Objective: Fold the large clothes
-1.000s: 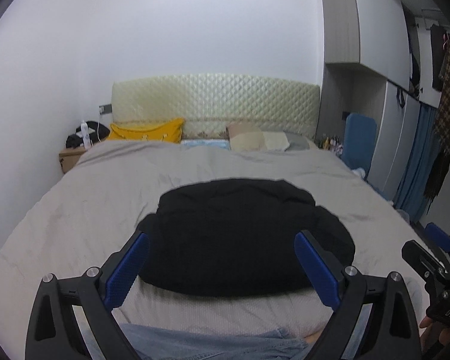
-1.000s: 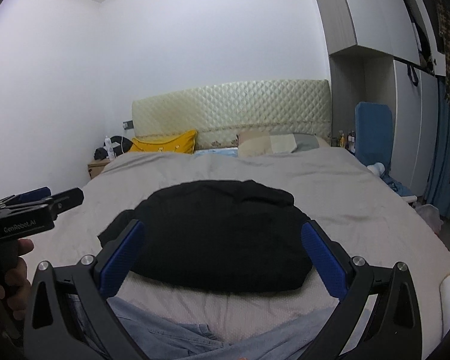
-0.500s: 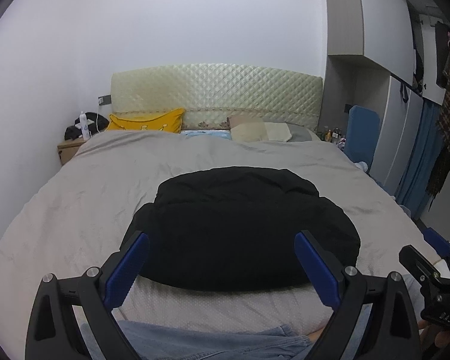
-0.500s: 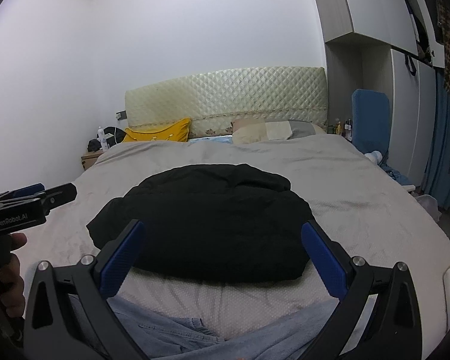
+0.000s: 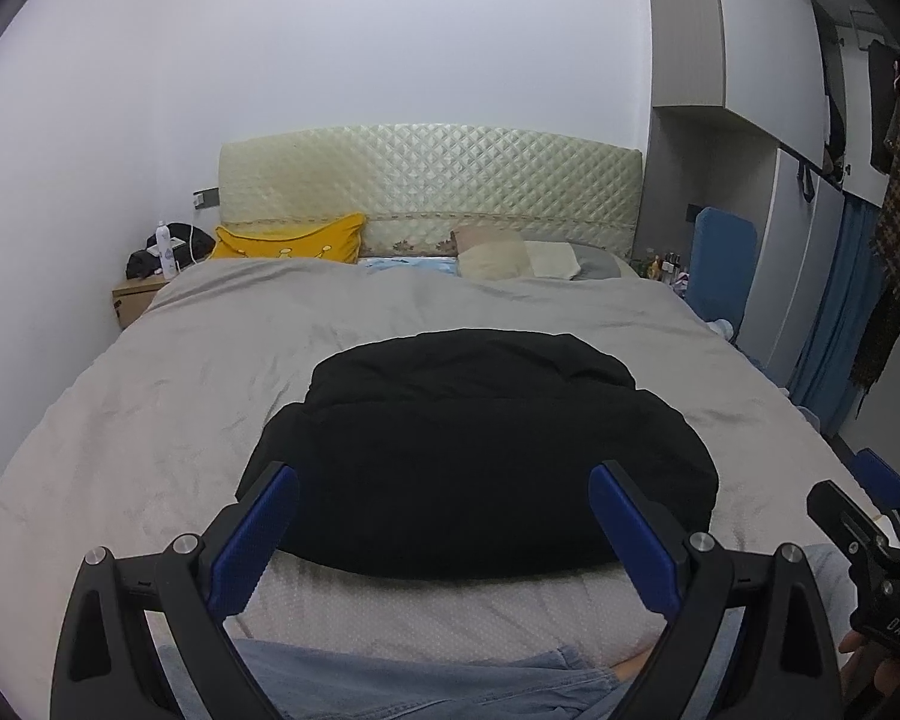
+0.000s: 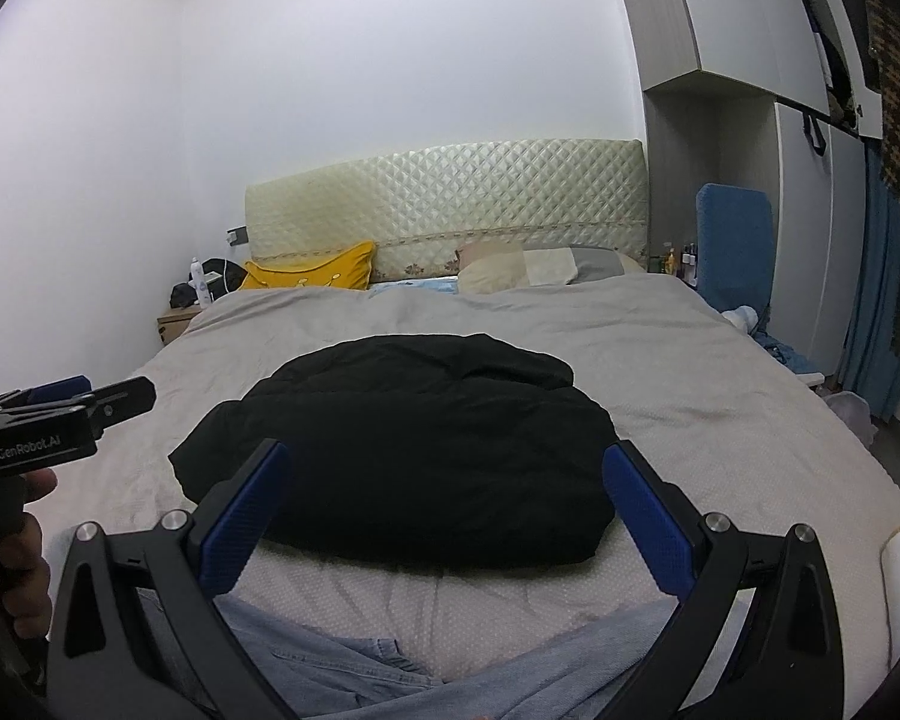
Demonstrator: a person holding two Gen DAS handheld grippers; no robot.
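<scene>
A bulky black garment (image 5: 480,450) (image 6: 402,450) lies folded into a rounded bundle on the grey bedspread (image 5: 150,408) (image 6: 720,420), near the foot of the bed. My left gripper (image 5: 444,510) hangs open above the bed's near edge, its blue pads (image 5: 258,531) wide apart with nothing between them. My right gripper (image 6: 447,498) is open too and empty, level with the bundle's near side. Each gripper shows at the edge of the other's view, the right gripper (image 5: 870,546) and the left gripper (image 6: 48,420). Neither touches the garment.
Blue denim (image 5: 402,684) (image 6: 342,678) lies across the bed's near edge below the grippers. Pillows (image 5: 294,240) and a quilted headboard (image 5: 432,180) stand at the far end, a bedside table (image 5: 135,297) at the far left, wardrobes (image 5: 768,120) and hanging clothes (image 5: 894,210) on the right.
Both grippers have risen a little, so the bed and the black bundle sit lower in both views. The garment has not moved and both grippers stay open.
</scene>
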